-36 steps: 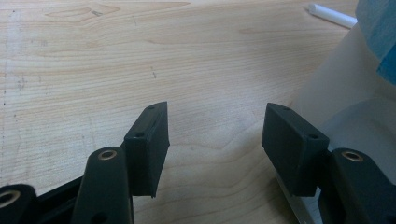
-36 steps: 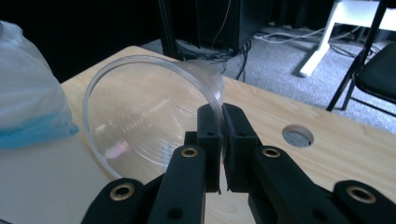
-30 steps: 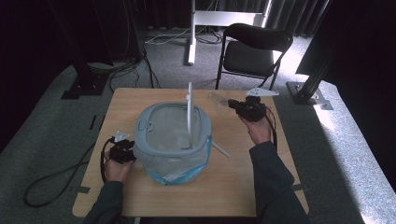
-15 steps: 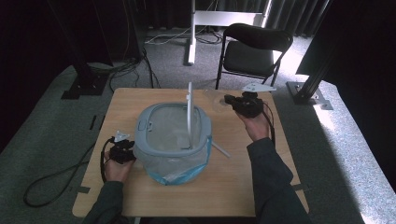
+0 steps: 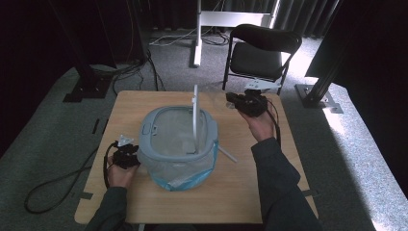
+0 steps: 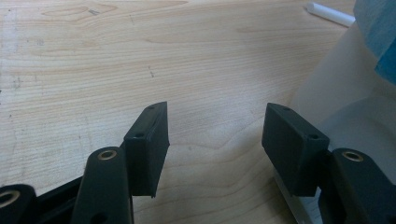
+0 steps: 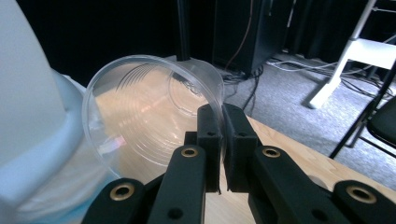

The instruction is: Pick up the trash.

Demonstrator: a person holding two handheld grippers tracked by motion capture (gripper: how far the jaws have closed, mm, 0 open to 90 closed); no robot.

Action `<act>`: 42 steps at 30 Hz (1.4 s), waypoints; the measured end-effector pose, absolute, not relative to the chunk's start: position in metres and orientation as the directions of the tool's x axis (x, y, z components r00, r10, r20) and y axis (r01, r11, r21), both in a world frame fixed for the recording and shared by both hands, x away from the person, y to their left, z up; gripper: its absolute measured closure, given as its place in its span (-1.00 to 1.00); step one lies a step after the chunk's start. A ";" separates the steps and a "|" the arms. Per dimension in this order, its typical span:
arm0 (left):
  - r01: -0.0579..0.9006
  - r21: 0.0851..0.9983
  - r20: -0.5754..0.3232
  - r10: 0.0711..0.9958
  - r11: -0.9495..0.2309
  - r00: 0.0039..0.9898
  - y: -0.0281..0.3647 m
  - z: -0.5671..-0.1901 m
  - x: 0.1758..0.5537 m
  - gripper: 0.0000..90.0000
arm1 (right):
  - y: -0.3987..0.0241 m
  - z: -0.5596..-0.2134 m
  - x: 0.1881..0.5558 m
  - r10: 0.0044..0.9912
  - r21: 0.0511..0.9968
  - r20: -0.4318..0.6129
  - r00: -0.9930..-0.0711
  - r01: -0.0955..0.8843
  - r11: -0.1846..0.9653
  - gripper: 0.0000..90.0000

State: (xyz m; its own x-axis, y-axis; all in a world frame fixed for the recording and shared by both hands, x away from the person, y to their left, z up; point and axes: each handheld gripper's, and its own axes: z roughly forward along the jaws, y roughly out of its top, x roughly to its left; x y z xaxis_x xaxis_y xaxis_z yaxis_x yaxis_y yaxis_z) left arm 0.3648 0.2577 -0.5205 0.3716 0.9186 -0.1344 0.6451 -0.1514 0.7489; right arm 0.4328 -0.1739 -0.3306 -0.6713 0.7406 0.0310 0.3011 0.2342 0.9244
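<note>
the right gripper (image 7: 223,144) is clamped on the rim of an empty clear plastic cup (image 7: 154,112), held beside the lined grey bin (image 5: 179,139). the left gripper (image 6: 215,140) rests beside the bin, jaws apart.

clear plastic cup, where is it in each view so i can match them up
High view: the clear plastic cup is faint, just left of the right gripper, near the table's far right edge.
Right gripper view: the cup lies on its side at centre left, its rim pinched between the jaws.
Left gripper view: it looks at the table and the bin's side.
Shared landmark: the grey bin, at far left in the right gripper view.
</note>
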 end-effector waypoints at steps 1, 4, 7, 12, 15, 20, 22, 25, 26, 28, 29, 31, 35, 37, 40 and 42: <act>0.645 0.749 -0.134 0.919 -0.151 0.372 0.258 -0.521 0.365 -0.08 | -0.174 -0.331 0.433 0.741 0.924 0.031 -0.671 0.301 0.234 0.91; 0.644 0.751 -0.136 0.920 -0.146 0.367 0.258 -0.520 0.364 -0.08 | -0.171 -0.327 0.433 0.734 0.927 0.030 -0.678 0.293 0.234 0.91; 0.644 0.751 -0.135 0.921 -0.147 0.367 0.259 -0.521 0.364 -0.08 | -0.171 -0.322 0.433 0.730 0.931 0.037 -0.682 0.289 0.223 0.91; 0.646 0.747 -0.131 0.919 -0.154 0.371 0.259 -0.521 0.364 -0.08 | -0.169 -0.315 0.434 0.724 0.937 0.039 -0.688 0.277 0.213 0.91; 0.646 0.748 -0.133 0.920 -0.152 0.370 0.259 -0.521 0.364 -0.08 | -0.168 -0.312 0.435 0.723 0.937 0.037 -0.690 0.275 0.215 0.91; 0.649 0.745 -0.132 0.919 -0.155 0.371 0.258 -0.521 0.364 -0.08 | -0.164 -0.308 0.435 0.710 0.940 0.042 -0.703 0.269 0.211 0.91; 0.649 0.745 -0.131 0.919 -0.156 0.371 0.258 -0.521 0.364 -0.08 | -0.159 -0.306 0.434 0.705 0.940 0.034 -0.708 0.263 0.218 0.91; 0.648 0.746 -0.132 0.919 -0.154 0.371 0.258 -0.521 0.364 -0.08 | -0.155 -0.303 0.434 0.702 0.942 0.032 -0.712 0.257 0.218 0.91; 0.649 0.745 -0.133 0.919 -0.154 0.371 0.259 -0.521 0.364 -0.08 | -0.154 -0.301 0.434 0.700 0.942 0.030 -0.714 0.254 0.218 0.91; 0.649 0.745 -0.131 0.920 -0.153 0.368 0.259 -0.521 0.364 -0.08 | -0.152 -0.299 0.434 0.696 0.943 0.025 -0.717 0.247 0.221 0.91; 0.648 0.746 -0.132 0.921 -0.151 0.366 0.259 -0.521 0.364 -0.08 | -0.151 -0.297 0.434 0.694 0.945 0.024 -0.720 0.243 0.219 0.91; 0.649 0.746 -0.133 0.922 -0.149 0.365 0.259 -0.521 0.364 -0.08 | -0.149 -0.295 0.435 0.693 0.946 0.026 -0.720 0.242 0.216 0.91; 0.649 0.745 -0.130 0.920 -0.156 0.370 0.258 -0.521 0.364 -0.08 | -0.145 -0.291 0.436 0.691 0.948 0.023 -0.722 0.235 0.214 0.91; 0.648 0.747 -0.131 0.921 -0.152 0.367 0.259 -0.521 0.364 -0.08 | -0.143 -0.290 0.437 0.691 0.948 0.017 -0.722 0.231 0.218 0.91; 0.647 0.748 -0.131 0.921 -0.151 0.366 0.259 -0.521 0.364 -0.08 | -0.140 -0.288 0.439 0.693 0.947 0.013 -0.721 0.231 0.222 0.91; 0.647 0.747 -0.131 0.921 -0.153 0.368 0.259 -0.521 0.364 -0.08 | -0.138 -0.287 0.441 0.696 0.947 0.011 -0.718 0.231 0.223 0.92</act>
State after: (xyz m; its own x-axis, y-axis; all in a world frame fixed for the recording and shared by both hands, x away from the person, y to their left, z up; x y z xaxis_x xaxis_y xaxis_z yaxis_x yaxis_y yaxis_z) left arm 0.3642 0.2588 -0.5206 0.3681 0.9205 -0.1308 0.6470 -0.1526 0.7471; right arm 0.4413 -0.1383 -0.2872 -0.7178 0.6962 0.0115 0.2314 0.2230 0.9470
